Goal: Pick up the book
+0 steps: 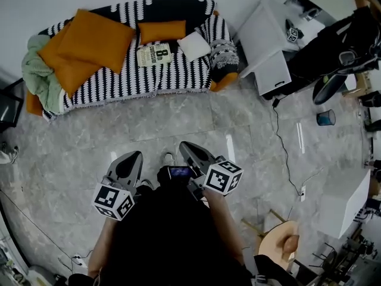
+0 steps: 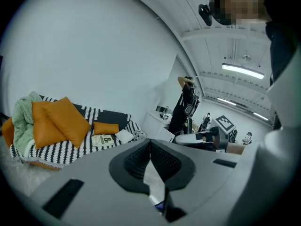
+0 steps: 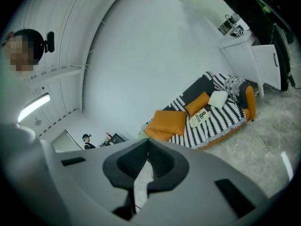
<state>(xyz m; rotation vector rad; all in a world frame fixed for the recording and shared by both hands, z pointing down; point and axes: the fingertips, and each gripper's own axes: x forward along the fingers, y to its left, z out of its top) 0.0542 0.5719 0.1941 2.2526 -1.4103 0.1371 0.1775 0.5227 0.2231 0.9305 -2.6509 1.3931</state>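
Well, I hold both grippers over the grey stone floor (image 1: 178, 115), well apart from the sofa (image 1: 119, 83) and pointing towards it. My left gripper (image 2: 150, 144) has its jaws pressed together with nothing between them, and my right gripper (image 3: 147, 145) is likewise closed and empty. The book (image 1: 154, 55), pale with dark print on its cover, lies flat on the sofa's black-and-white striped cover, just below a small orange cushion (image 1: 162, 31) and beside a white cushion (image 1: 194, 44). Two larger orange cushions (image 1: 89, 40) lean at the sofa's left part, next to a pale green blanket (image 1: 37, 70).
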